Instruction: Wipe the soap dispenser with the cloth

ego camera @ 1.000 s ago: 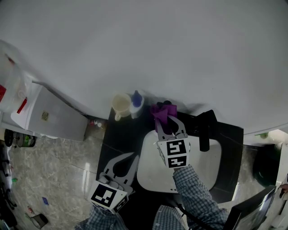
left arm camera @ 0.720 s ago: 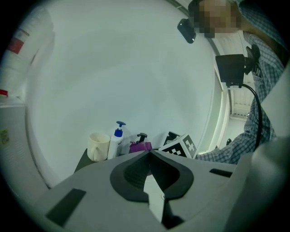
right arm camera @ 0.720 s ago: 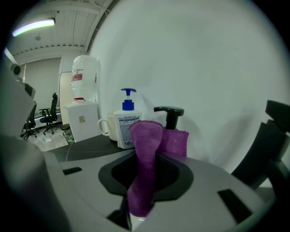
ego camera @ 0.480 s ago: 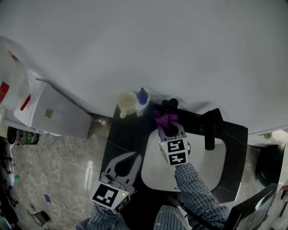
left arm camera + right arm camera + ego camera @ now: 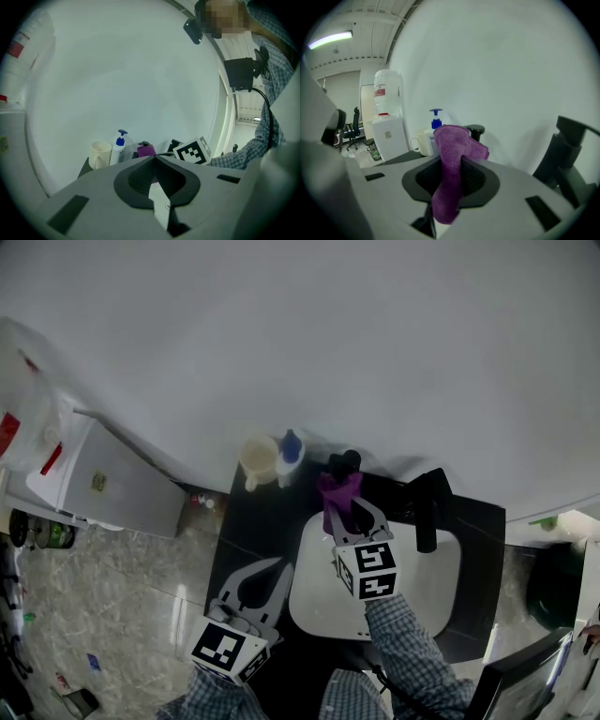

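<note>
My right gripper (image 5: pixel 341 509) (image 5: pixel 452 158) is shut on a purple cloth (image 5: pixel 337 491) (image 5: pixel 449 154) that sticks out upright from its jaws. The cloth hangs over the near side of a black-topped dispenser (image 5: pixel 344 463) (image 5: pixel 476 131) at the back of the dark counter; whether they touch I cannot tell. A white bottle with a blue pump (image 5: pixel 289 449) (image 5: pixel 435 125) (image 5: pixel 119 145) stands just left of it. My left gripper (image 5: pixel 279 565) (image 5: pixel 154 160) is shut with nothing in it, low at the counter's front left, apart from both bottles.
A cream mug (image 5: pixel 257 457) (image 5: pixel 99 153) stands left of the blue-pump bottle. A black tap (image 5: pixel 427 507) (image 5: pixel 567 150) rises behind the white basin (image 5: pixel 422 587). The white wall runs close behind. A white water cooler (image 5: pixel 103 479) stands off the counter's left end.
The right gripper has drawn the cloth down and towards me, and the dispenser's black top now shows above it. The left gripper has stayed put.
</note>
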Available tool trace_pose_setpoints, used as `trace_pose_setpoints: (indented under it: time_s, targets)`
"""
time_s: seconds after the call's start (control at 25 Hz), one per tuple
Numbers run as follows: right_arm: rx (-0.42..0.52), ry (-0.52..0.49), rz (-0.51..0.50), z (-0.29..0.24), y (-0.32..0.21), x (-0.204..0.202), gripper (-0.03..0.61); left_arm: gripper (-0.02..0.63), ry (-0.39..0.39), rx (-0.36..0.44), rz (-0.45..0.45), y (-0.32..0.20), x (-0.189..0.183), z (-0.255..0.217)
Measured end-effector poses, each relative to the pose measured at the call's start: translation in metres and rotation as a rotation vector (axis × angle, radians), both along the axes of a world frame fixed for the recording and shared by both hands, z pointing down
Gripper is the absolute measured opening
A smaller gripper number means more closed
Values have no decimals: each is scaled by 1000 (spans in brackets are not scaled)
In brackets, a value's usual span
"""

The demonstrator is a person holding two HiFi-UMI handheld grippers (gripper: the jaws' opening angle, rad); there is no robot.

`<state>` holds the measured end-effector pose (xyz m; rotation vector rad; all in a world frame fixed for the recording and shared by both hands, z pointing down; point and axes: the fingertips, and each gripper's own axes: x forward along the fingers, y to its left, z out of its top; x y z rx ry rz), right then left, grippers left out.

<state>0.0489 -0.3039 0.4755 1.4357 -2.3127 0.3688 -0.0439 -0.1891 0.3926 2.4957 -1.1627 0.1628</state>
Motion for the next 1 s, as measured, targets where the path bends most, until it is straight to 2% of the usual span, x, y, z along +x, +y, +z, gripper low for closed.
trace_pose_setpoints:
  time_s: [0.28,0.44,0.64,1.0]
  targets:
    - [116,-100,101,-64,-19,18,91,11,4,7,7,4,5,-3]
    - [150,-109,161,-81,-38,31,91,11,2,3,1,8,1,-2]
    - [125,-108,169,-70,-52,22,91,11,-1,-5,-18,10,-5,0]
    - [32,-85,99,-23,-49,-16,91,11,-12,-12,-43,11,-17,2]
